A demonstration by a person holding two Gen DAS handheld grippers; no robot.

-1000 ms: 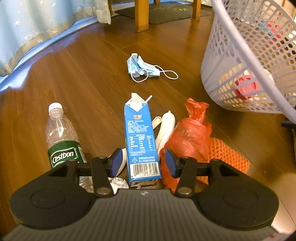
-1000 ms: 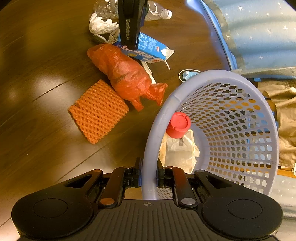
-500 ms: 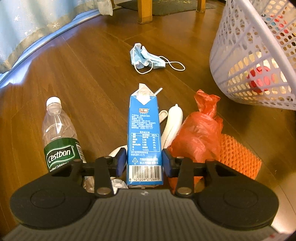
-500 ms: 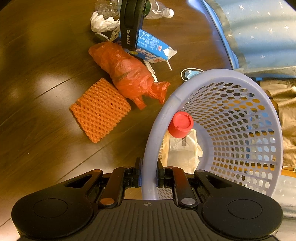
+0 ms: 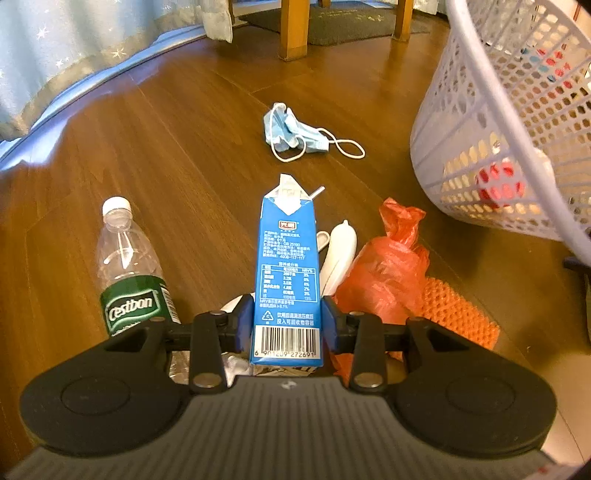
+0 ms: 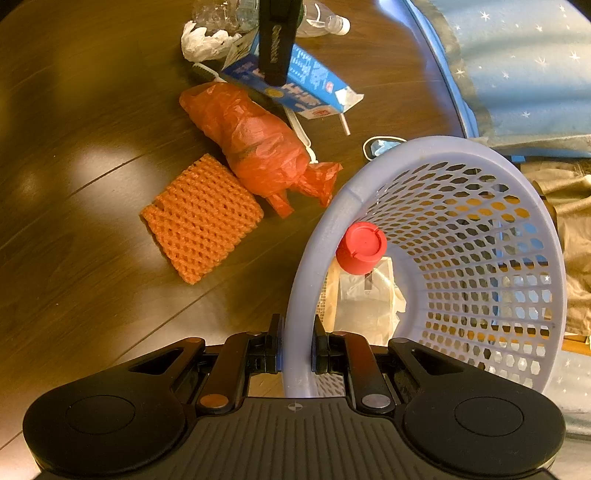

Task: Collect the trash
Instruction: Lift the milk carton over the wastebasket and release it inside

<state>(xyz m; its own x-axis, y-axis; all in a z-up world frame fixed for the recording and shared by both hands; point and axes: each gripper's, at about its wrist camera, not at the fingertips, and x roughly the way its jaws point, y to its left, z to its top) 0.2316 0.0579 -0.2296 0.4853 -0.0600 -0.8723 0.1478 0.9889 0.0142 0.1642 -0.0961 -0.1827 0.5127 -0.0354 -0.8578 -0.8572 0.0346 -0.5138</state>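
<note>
Blue carton point(image 5: 286, 280): clamped low, near the barcode, between the pads of the left gripper point(image 5: 287, 326); lay along the floor with torn spout and straw pointing away; seen in the right wrist view point(image 6: 306, 81) beside the orange bag.
Left gripper: jaws just closed in further, carton between them; both blue pads pressed against the carton's sides.
Right gripper point(image 6: 297, 350): closed on the rim of the lavender basket point(image 6: 295, 332), one finger outside the wall, one inside.
Crumpled white paper point(image 6: 201, 40): just beside the carton's base, partly hidden under the left gripper.
Water bottle point(image 5: 127, 269): clear, green label, white cap; lay on the wood floor point(image 5: 166, 166) left of the carton, apart from it.
White object point(image 5: 338, 258): slim, lay between carton and orange bag, touching the carton's right side.
Orange plastic bag point(image 5: 388, 273): knotted, right of the carton; touched the orange foam net.
Orange foam net point(image 6: 201, 218): flat on the floor, beside the bag, near the basket.
Basket contents: red cap point(image 6: 362, 247) and pale wrappers point(image 6: 364, 299) inside, against the wall.
Face mask point(image 5: 295, 134): blue, crumpled, loops loose; beyond the carton, well apart from it.
Curtain point(image 5: 74, 55): pale blue with stars, at far left.
Wooden legs point(image 5: 291, 29): far back, by a dark mat point(image 5: 343, 22).
</note>
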